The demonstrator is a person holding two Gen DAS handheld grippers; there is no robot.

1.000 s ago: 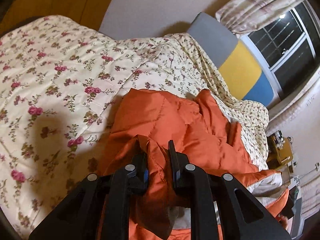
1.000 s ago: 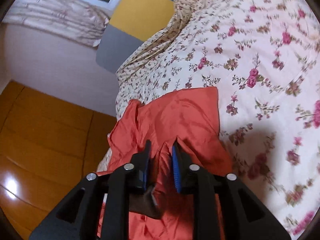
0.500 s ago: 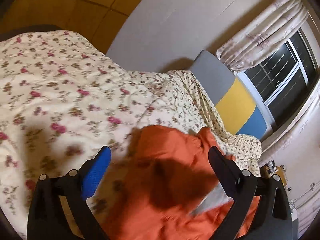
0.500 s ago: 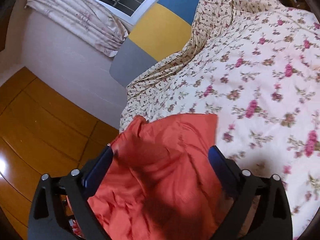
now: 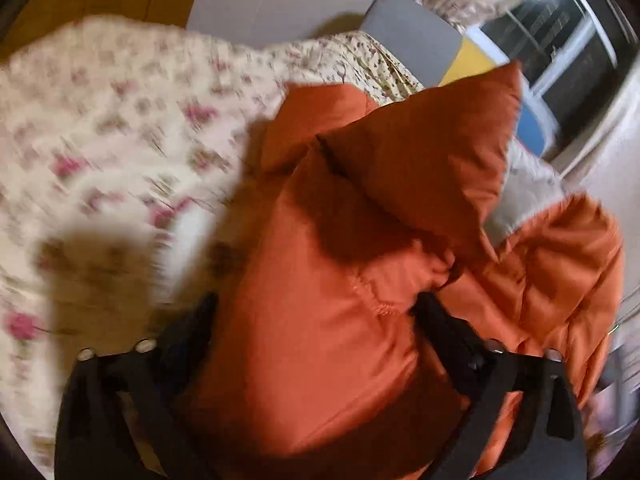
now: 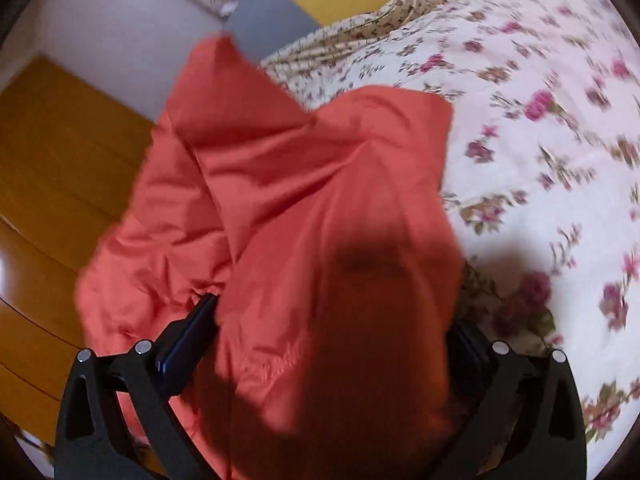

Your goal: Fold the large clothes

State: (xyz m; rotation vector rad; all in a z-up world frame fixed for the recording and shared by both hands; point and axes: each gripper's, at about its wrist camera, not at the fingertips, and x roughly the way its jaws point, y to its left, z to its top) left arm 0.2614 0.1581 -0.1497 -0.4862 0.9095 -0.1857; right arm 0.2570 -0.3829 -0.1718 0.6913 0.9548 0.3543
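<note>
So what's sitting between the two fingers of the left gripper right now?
A puffy fold of the orange jacket fills the gap of the open left gripper, seen in the left wrist view.

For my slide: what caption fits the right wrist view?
Open right hand-held gripper straddles orange jacket on floral bedspread.

Floral bedspread [image 6: 540, 80], wooden floor [image 6: 52, 168] (dark window [image 5: 560, 52]).
</note>
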